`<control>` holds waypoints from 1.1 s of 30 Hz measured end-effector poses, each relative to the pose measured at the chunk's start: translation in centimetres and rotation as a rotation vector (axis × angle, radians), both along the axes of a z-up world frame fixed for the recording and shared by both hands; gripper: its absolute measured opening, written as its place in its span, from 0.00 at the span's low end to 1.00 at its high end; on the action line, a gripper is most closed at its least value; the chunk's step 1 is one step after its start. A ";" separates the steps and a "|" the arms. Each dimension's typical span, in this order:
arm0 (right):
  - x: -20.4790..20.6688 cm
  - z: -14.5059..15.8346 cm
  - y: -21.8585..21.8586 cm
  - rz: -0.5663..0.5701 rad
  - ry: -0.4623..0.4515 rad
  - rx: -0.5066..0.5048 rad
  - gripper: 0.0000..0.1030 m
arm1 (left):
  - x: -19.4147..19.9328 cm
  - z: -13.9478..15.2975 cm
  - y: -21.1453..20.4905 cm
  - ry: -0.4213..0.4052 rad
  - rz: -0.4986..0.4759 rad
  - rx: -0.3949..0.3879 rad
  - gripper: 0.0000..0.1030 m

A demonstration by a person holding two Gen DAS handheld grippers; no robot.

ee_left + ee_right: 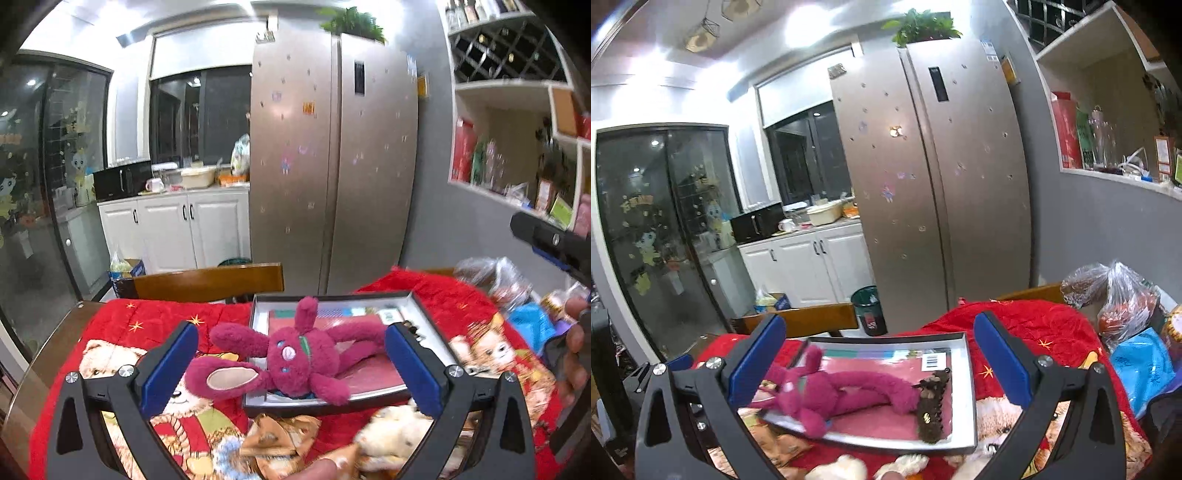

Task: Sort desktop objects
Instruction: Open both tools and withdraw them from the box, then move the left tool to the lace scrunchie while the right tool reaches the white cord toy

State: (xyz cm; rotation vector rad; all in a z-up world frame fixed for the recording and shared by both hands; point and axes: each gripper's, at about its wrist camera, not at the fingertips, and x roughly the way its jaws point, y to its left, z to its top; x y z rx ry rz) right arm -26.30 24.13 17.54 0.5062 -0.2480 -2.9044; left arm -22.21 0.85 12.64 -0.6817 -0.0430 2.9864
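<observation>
- Table [48,354], covered by a red printed cloth [436,295]: it carries a shallow open box [424,306] near its far edge, with clutter at the near edge.
- Box: we judge it the sorting bin; the toy's head and one ear overhang its near-left rim.
- Plush rabbit [299,354], magenta: its long axis runs left to right across the box, head toward the left edge, legs toward the right.
- Hair clip [931,406], brown, lies against the box's right wall.
- Left gripper [291,365] and right gripper [879,362]: both have their jaws spread wide, holding nothing.
- Advice: we would close across the rabbit's narrow body, not along its length, and tuck the head inside.
</observation>
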 end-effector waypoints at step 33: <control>17.3 -3.0 4.4 -0.017 0.015 -0.034 1.00 | 15.4 -2.2 2.8 -0.026 0.003 -0.031 1.00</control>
